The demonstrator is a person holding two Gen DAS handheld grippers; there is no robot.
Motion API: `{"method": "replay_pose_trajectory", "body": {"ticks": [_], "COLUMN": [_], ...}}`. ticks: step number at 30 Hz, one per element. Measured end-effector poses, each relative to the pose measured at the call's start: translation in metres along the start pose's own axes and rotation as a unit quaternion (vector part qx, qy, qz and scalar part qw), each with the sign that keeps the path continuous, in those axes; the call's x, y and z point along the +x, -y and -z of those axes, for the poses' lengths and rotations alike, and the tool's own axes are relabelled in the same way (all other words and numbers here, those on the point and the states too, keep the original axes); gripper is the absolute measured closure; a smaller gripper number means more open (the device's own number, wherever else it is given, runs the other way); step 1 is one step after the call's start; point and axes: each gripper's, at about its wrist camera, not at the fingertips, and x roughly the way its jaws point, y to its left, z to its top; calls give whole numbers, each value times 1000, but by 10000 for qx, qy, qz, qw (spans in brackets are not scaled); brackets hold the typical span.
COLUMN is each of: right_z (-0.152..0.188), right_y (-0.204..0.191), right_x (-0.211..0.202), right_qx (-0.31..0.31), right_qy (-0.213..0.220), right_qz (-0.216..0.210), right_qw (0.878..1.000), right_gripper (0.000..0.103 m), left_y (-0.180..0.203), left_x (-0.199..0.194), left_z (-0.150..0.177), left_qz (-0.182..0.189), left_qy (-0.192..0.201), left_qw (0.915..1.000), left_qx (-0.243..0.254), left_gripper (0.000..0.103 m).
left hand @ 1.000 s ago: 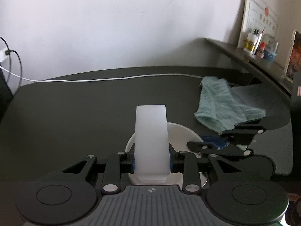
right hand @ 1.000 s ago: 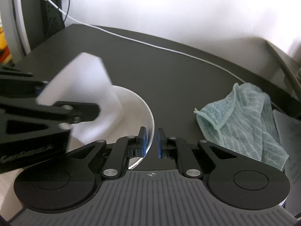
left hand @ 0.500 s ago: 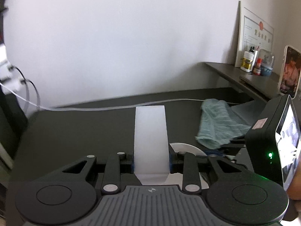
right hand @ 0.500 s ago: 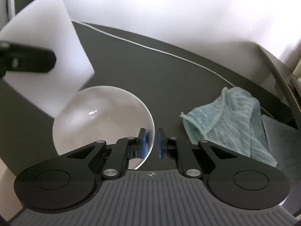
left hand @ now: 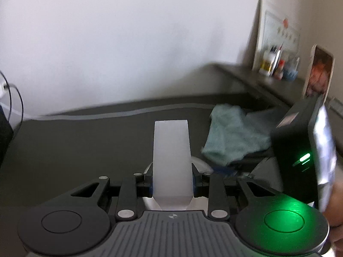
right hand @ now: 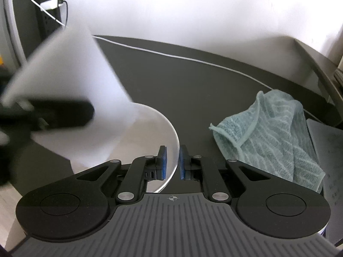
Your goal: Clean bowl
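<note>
Left gripper (left hand: 172,182) clenched on white foam sponge block (left hand: 171,160), right gripper (right hand: 172,162) pinching near-right rim of clear glass bowl (right hand: 154,128): rim pinned firm, sponge swept inside.

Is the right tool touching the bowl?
Touching. In the right wrist view the right tool has its blue pads closed on the rim of the bowl, one on each side, with no gap showing.

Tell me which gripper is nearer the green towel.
Right. The right gripper, clamped on the bowl rim, sits just beside the towel. The left gripper, holding the white sponge, is over the bowl's far side from the towel.
</note>
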Motion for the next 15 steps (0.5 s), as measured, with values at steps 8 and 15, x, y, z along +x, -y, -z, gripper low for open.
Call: {"method": "replay_pose_trajectory", "body": {"ticks": [8,15], "right_z": [4,4], "right_y": [-4,-6], "right_x": [6,6], "right_qx": [-144,-176], "right_qy": [-41,-35], "right_qz": [125,173], "right_qw": [9998,9997], "right_gripper": [91,90], "left_y": [0,-5], "left_x": [32,7], "left_z": [5,0], "left_qz": [-210,-283], "left_qy": [-206,27], "left_qw": [9995,9996], "left_qx": [81,88], "left_gripper": [72,72]}}
